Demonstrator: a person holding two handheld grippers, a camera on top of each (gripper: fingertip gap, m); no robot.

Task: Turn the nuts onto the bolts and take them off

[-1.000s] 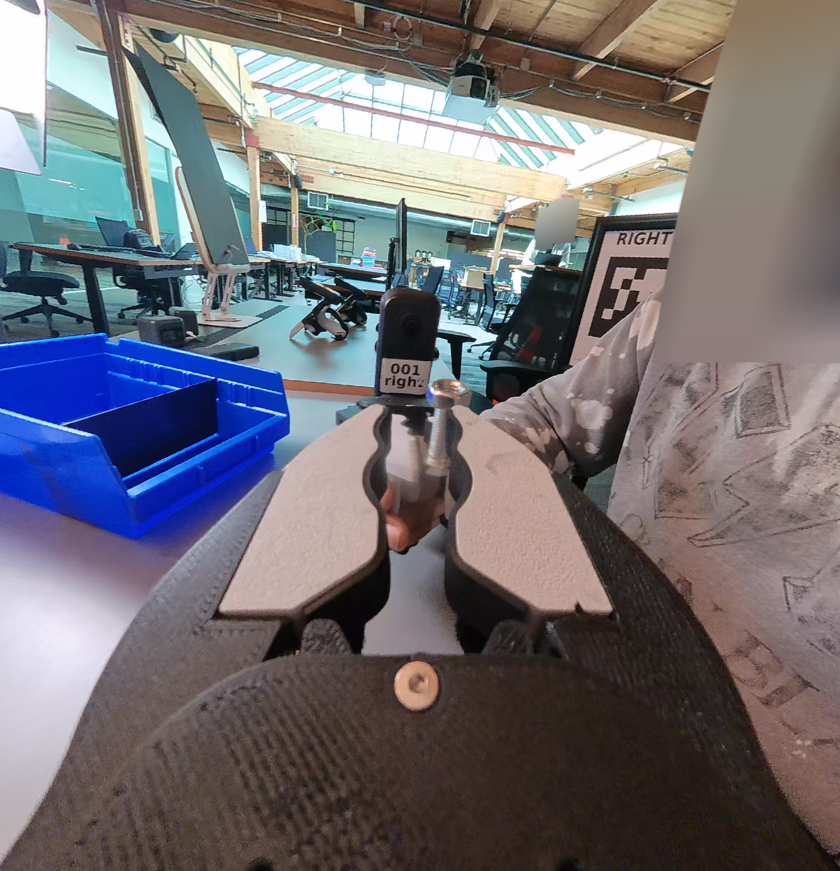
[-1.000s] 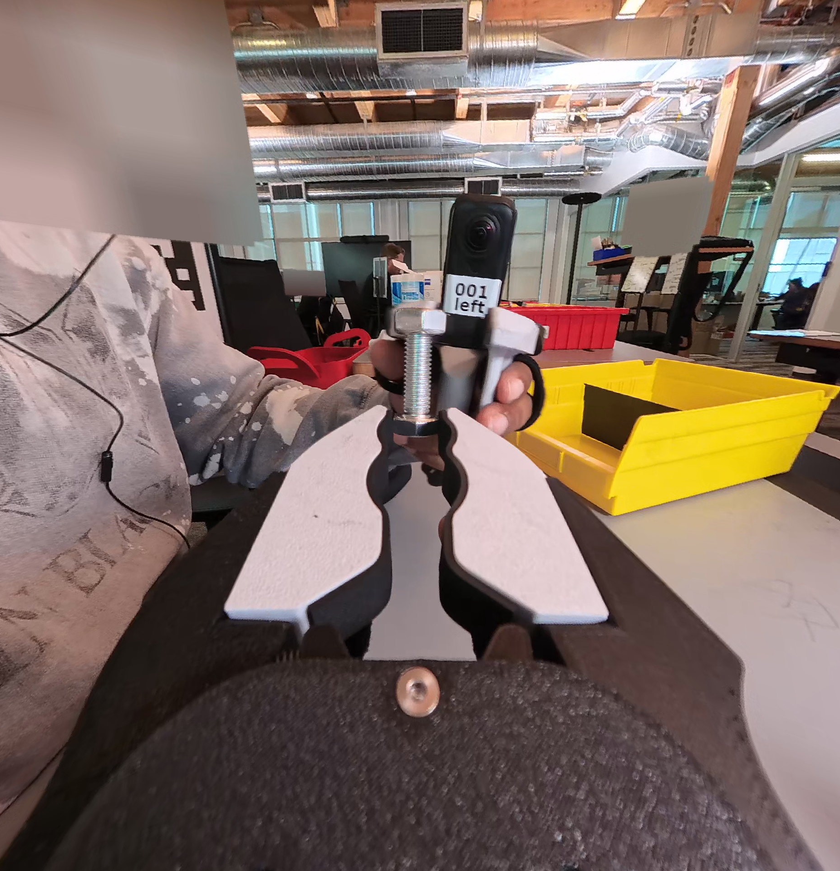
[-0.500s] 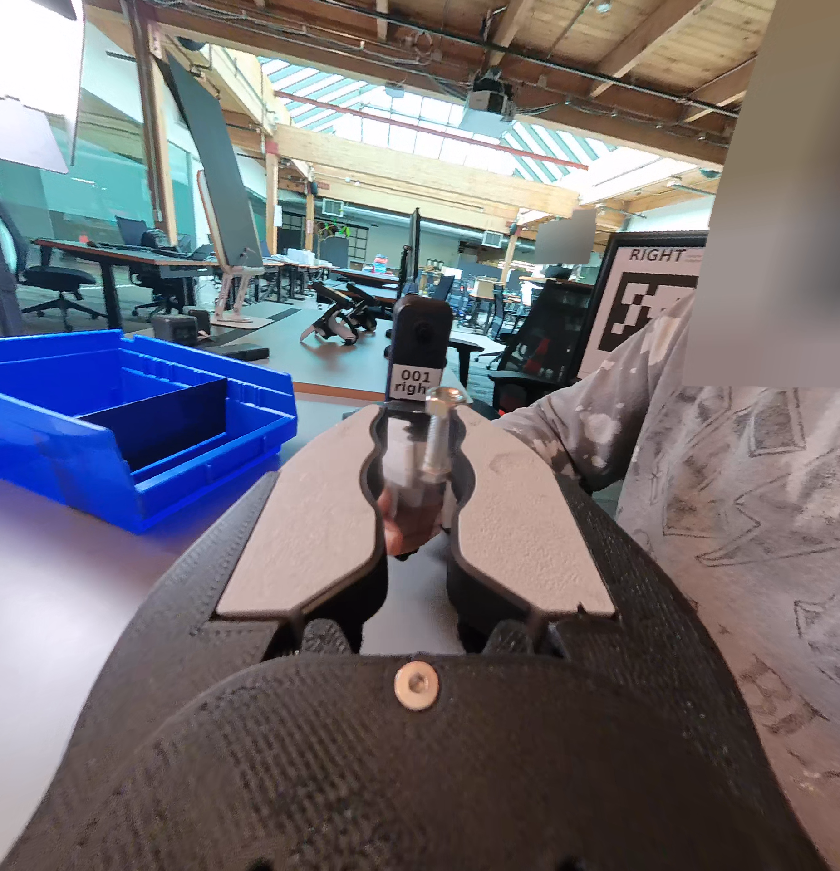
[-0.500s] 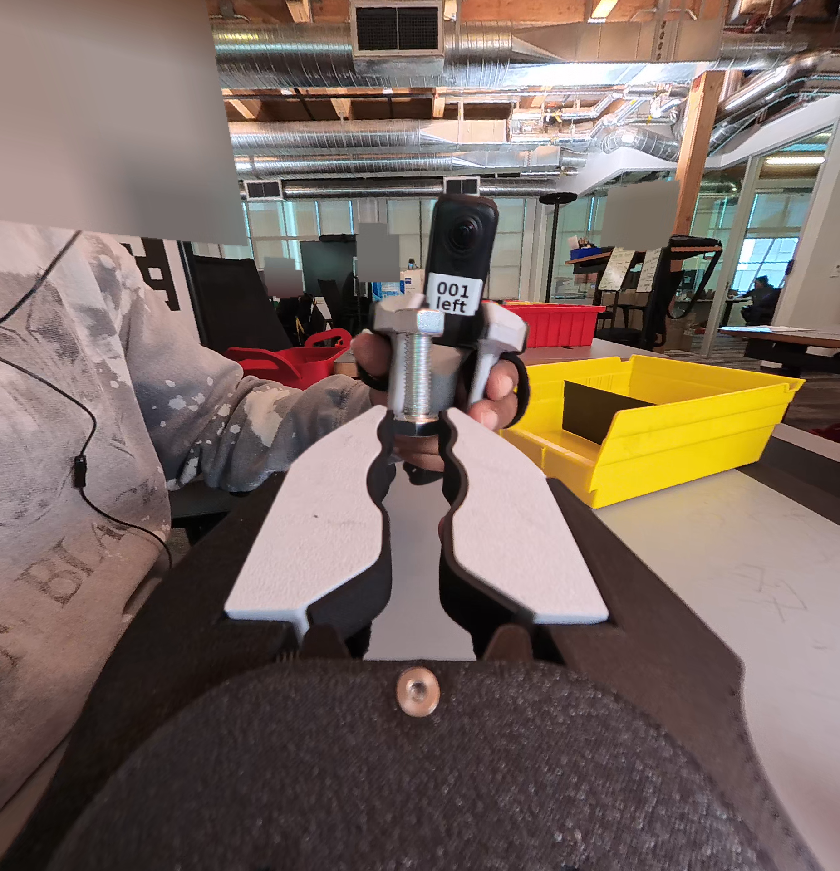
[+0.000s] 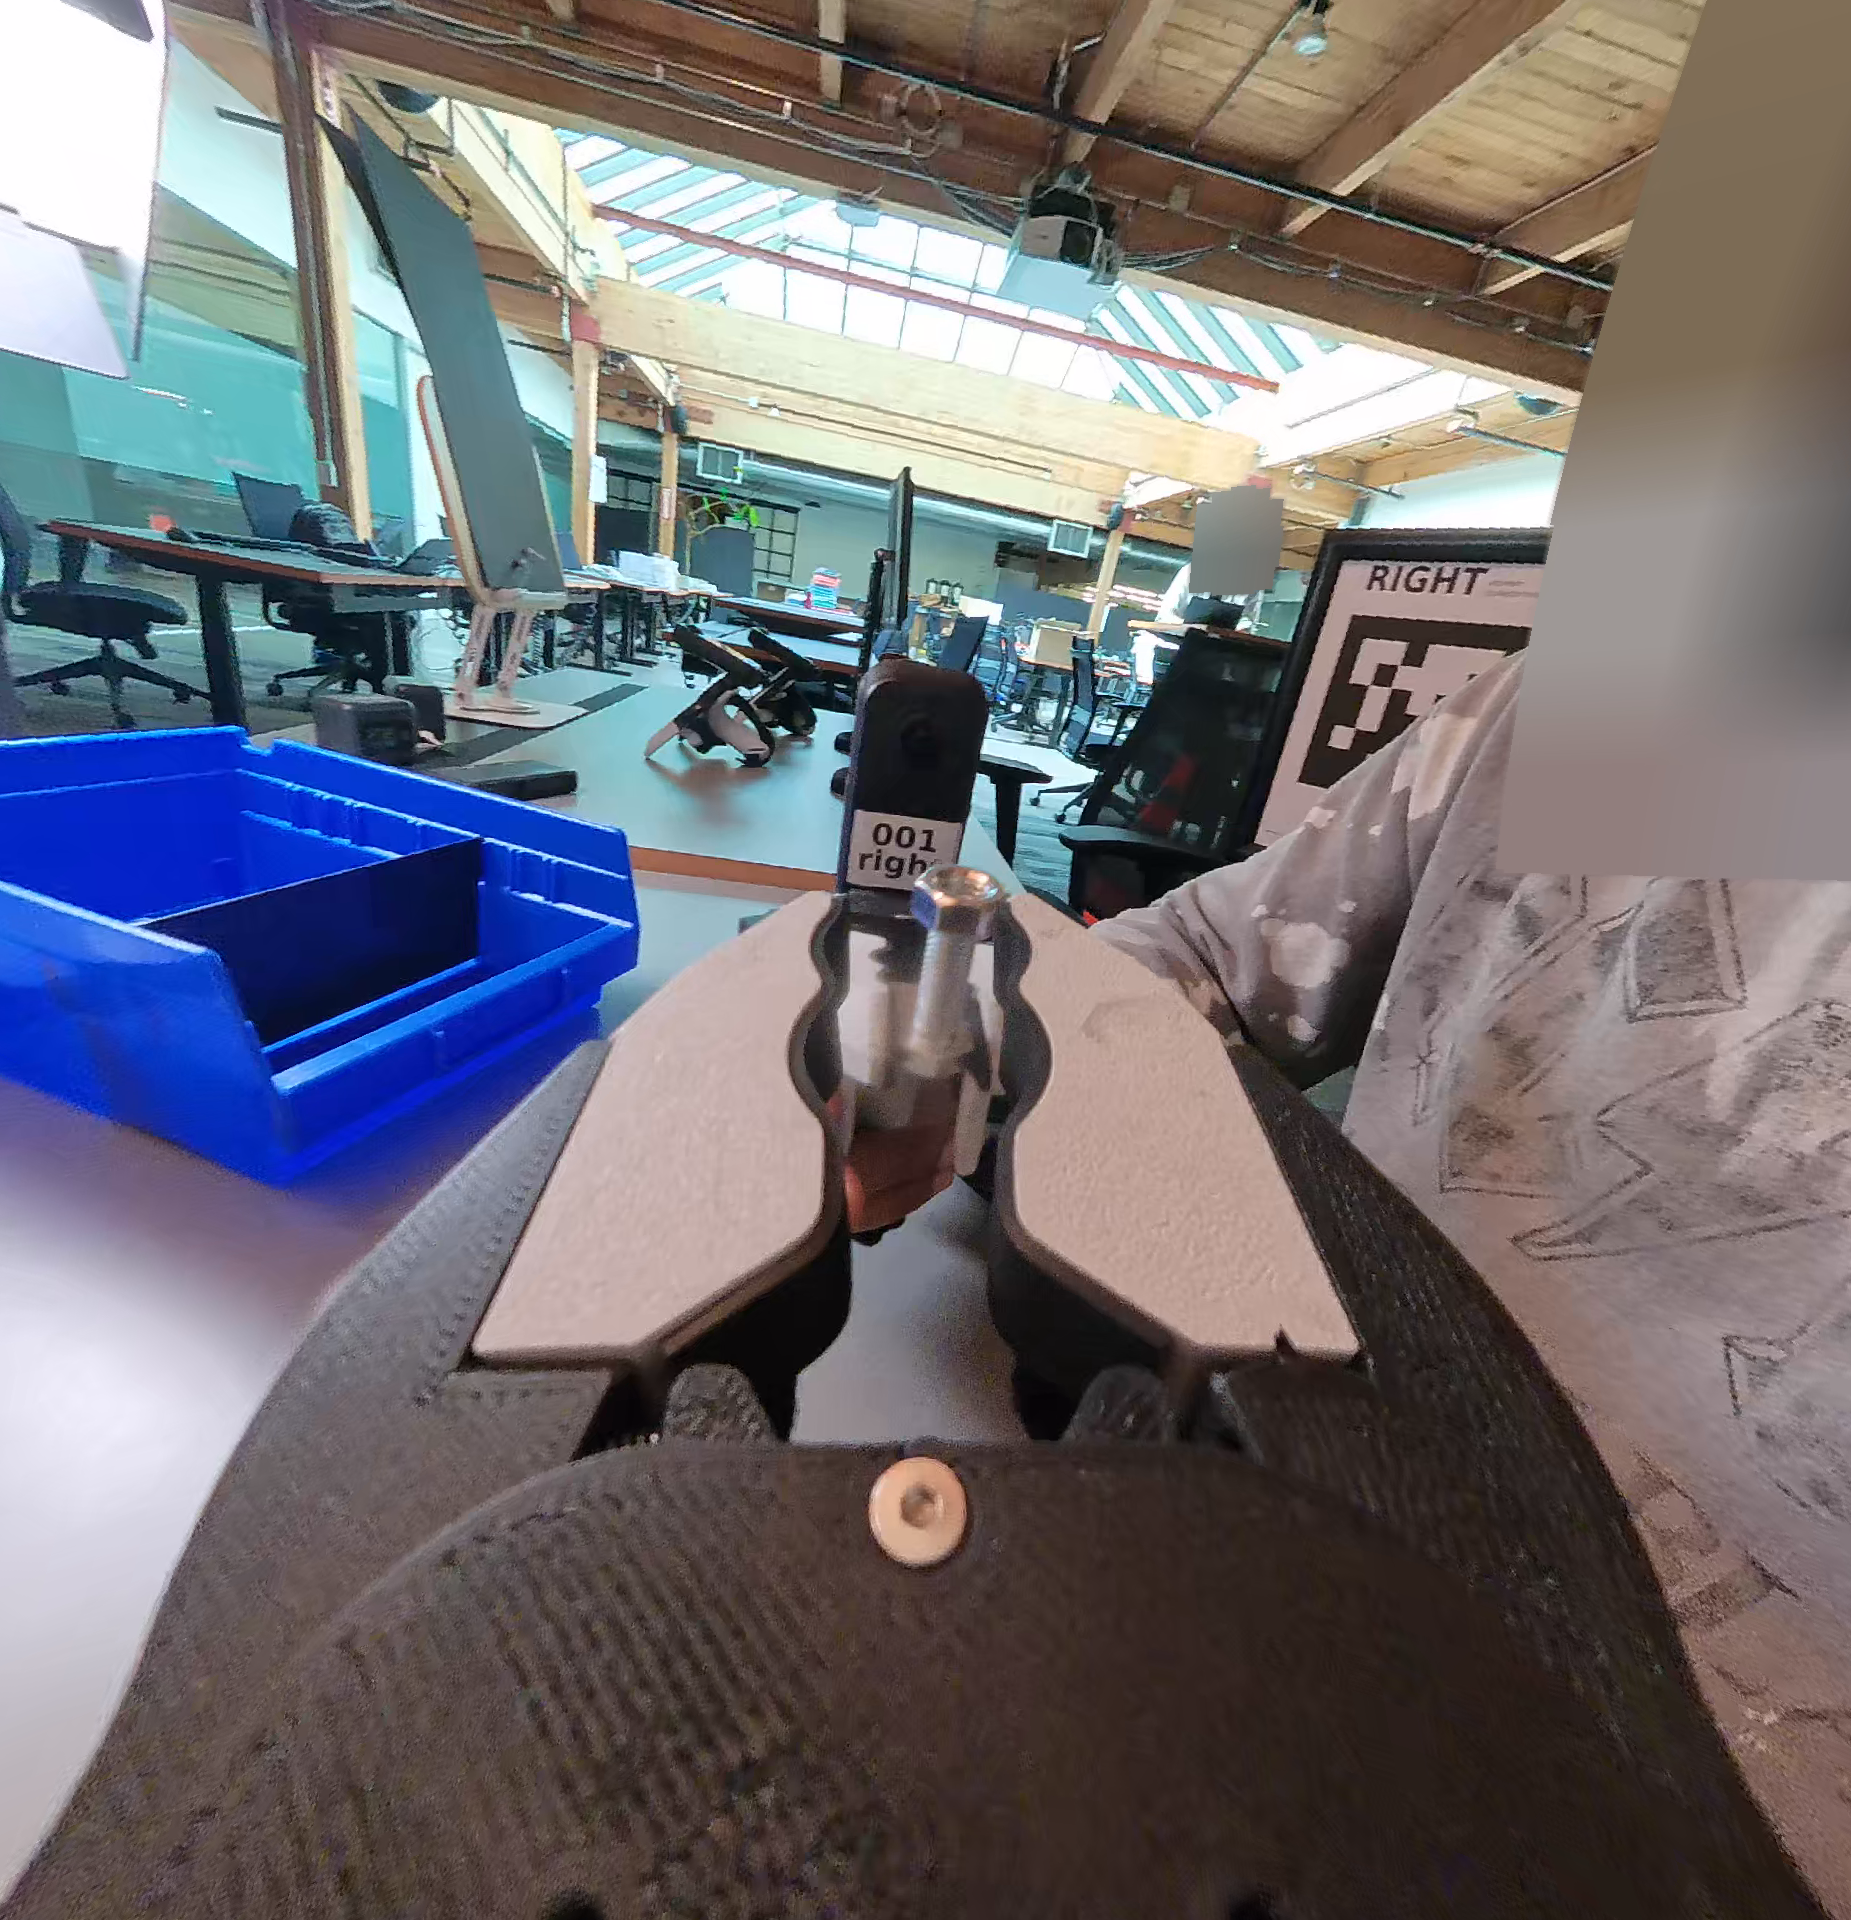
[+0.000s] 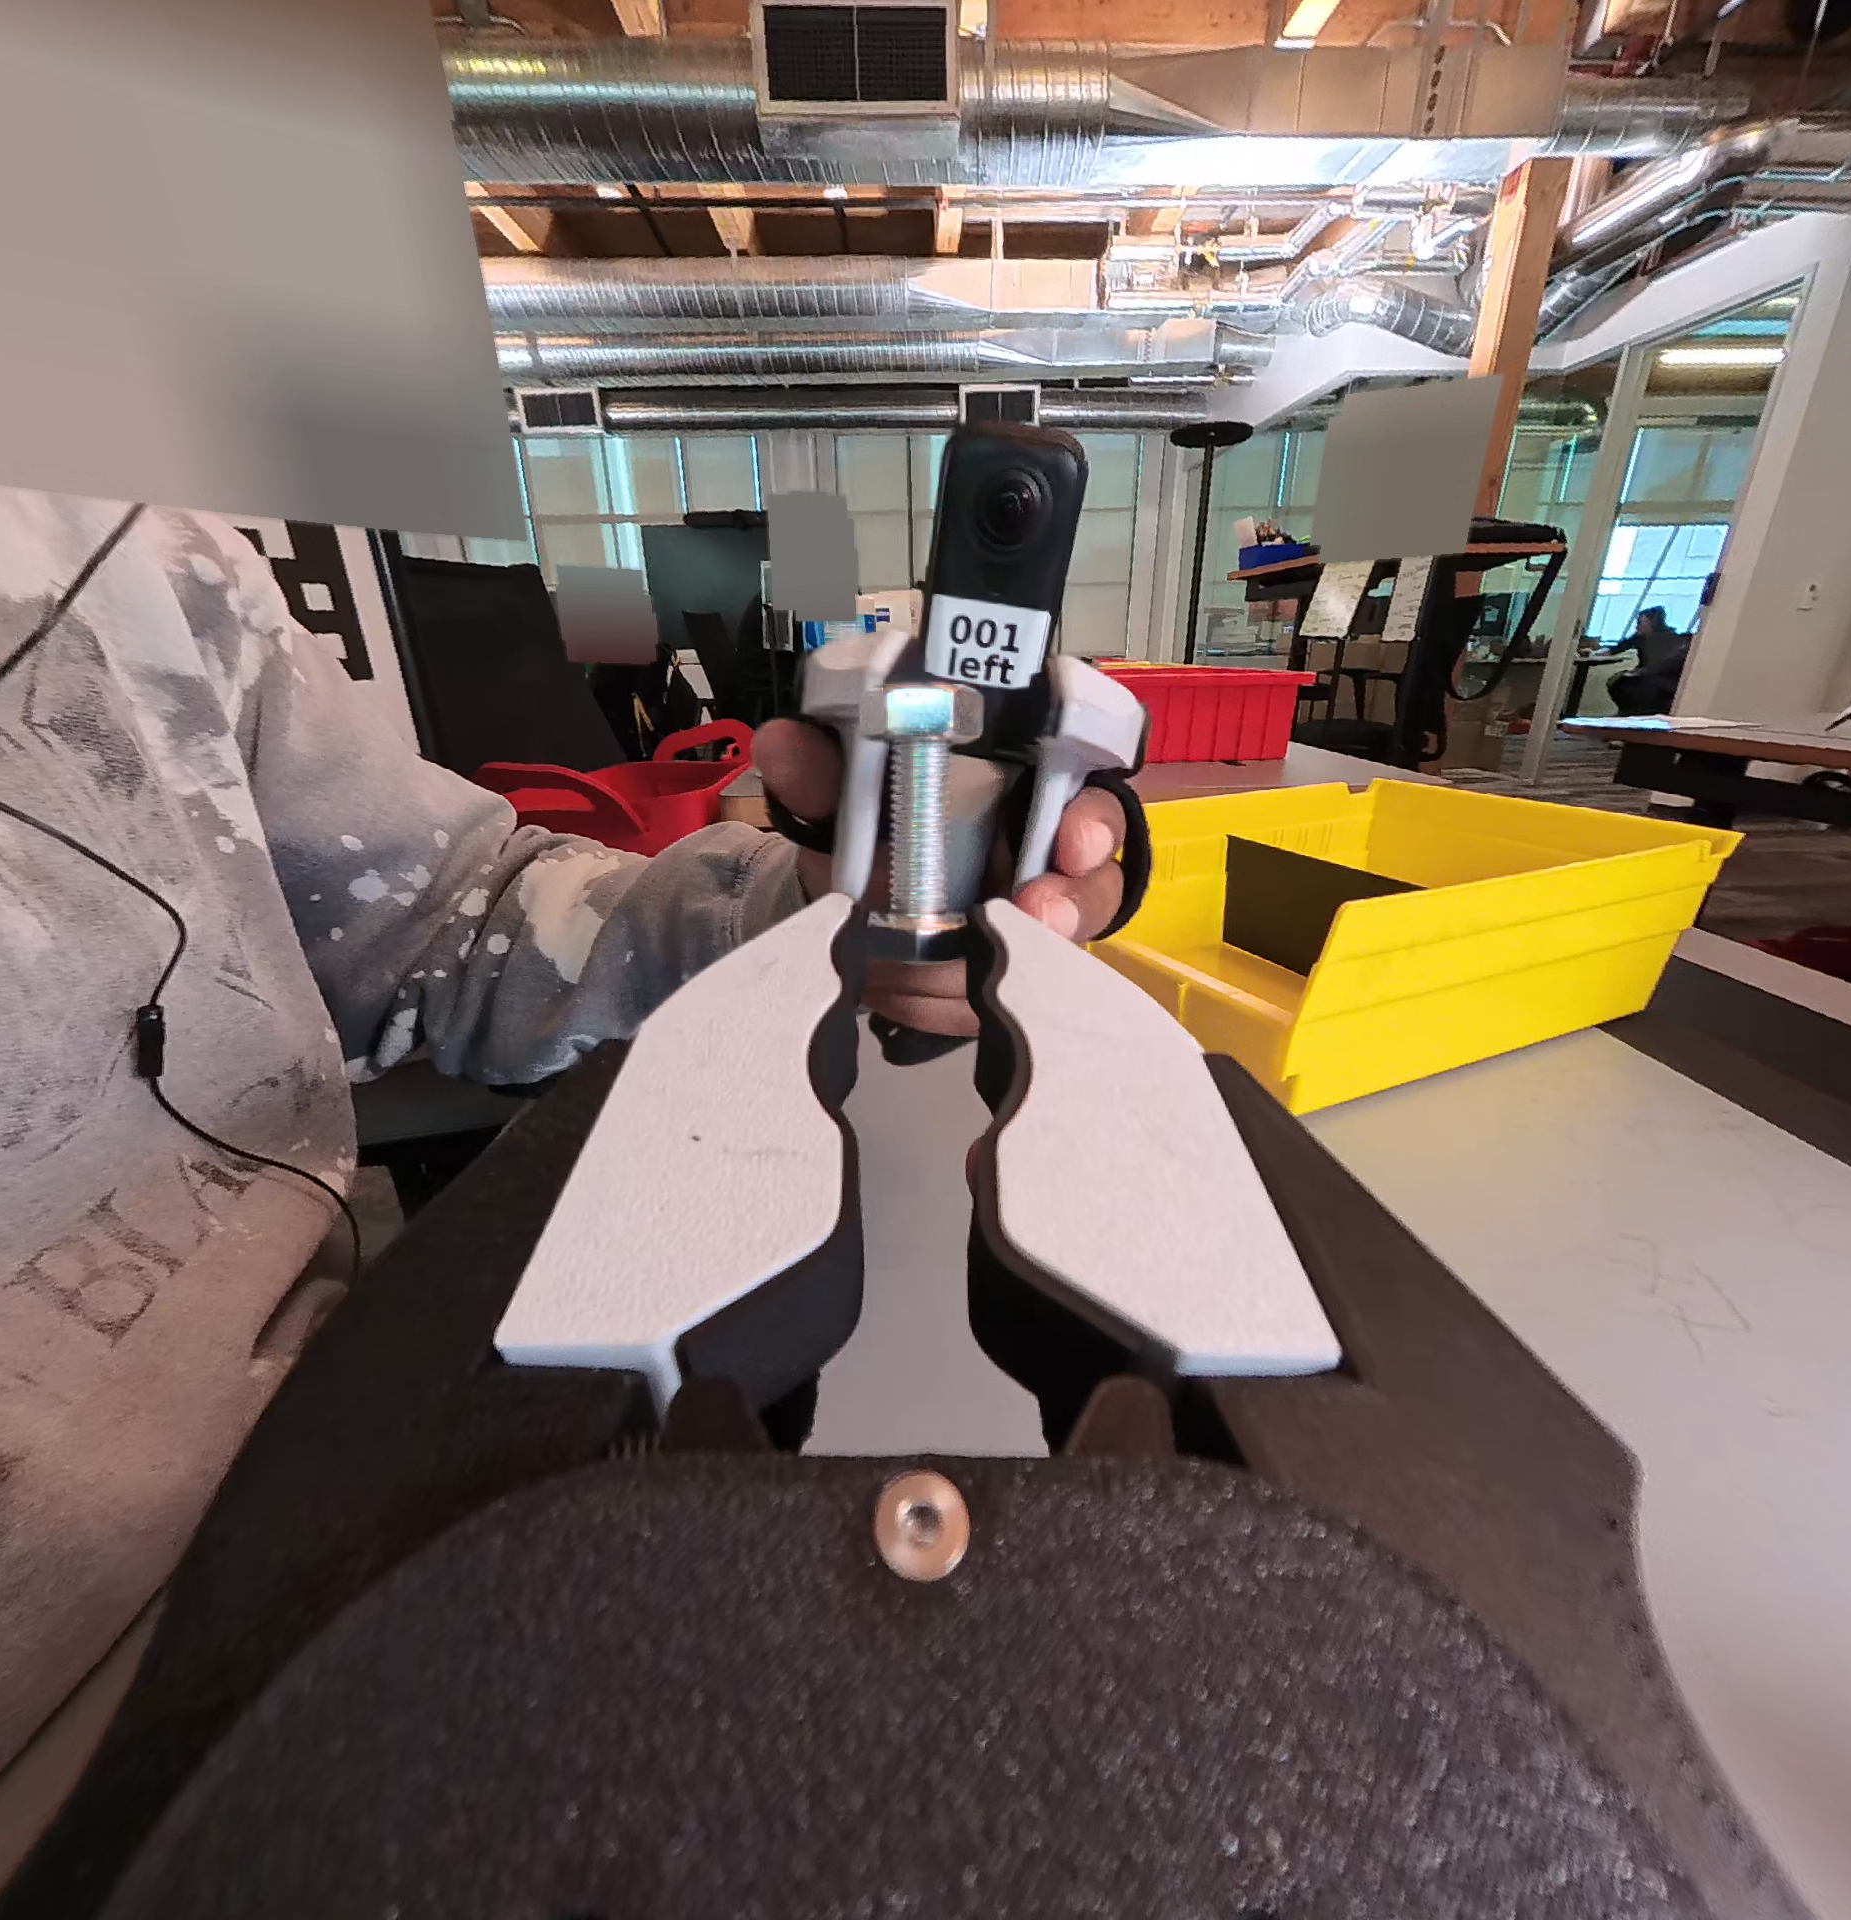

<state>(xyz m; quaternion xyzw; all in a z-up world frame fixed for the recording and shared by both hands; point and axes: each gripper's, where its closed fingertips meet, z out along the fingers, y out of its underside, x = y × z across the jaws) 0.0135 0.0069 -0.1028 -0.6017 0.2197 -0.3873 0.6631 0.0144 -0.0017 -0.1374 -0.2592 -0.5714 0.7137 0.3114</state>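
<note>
A silver bolt [image 6: 919,821] stands upright between my two grippers, which face each other above the table. The nut [image 6: 916,938] sits on the bolt's lower end. My right gripper [image 6: 916,935] is shut on the nut. The bolt [image 5: 936,987] also shows in the left wrist view, with its hex head [image 5: 957,896] level with my left gripper's [image 5: 921,914] tips. That gripper's jaws stand apart around the head, which lies close to the right-hand finger [image 5: 1129,1132]. In the right wrist view the left gripper's fingers [image 6: 1066,769] flank the bolt with room to spare.
A blue bin [image 5: 277,935] stands on the grey table [image 5: 121,1351] to the left. A yellow bin [image 6: 1420,925] stands on the table [image 6: 1586,1299] to the right. The person's sleeve [image 6: 485,914] and torso [image 5: 1627,1247] are close by. Red bins [image 6: 1201,707] and desks stand farther back. Left and right tips are no more than a few centimetres apart.
The bolt head has shifted left in the left wrist view and now stands centred and straighter in the right wrist view. Both grippers have swung a little, and the bins have shifted in view.
</note>
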